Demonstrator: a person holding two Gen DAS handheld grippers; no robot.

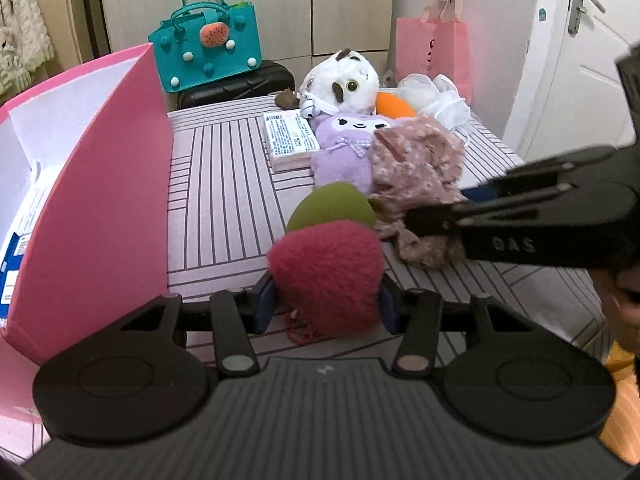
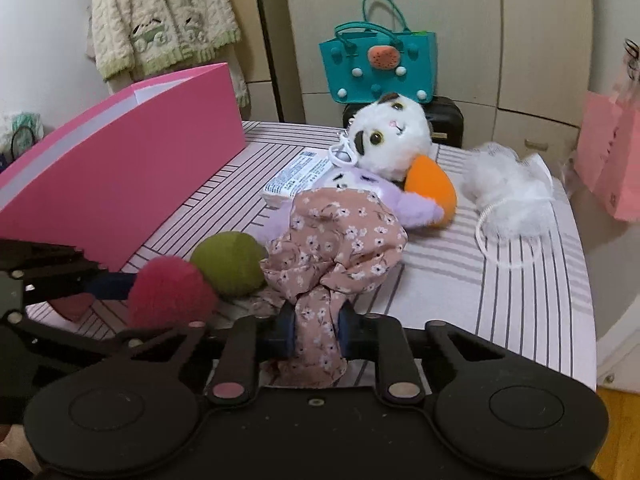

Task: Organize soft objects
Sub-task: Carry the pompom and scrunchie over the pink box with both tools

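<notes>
Left gripper (image 1: 326,304) squeezes a light, yielding red pompom (image 1: 326,276) around its middle as right gripper (image 2: 316,330) pinches the limp floral cloth (image 2: 336,248) beside it.

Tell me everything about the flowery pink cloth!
The flowery cloth is thin, dusty-pink fabric printed with small white flowers. It lies crumpled on the striped bed, draped over the purple plush toy and touching the green ball. One bunched end hangs pinched between the fingers of the right gripper, which is shut on it.
</notes>
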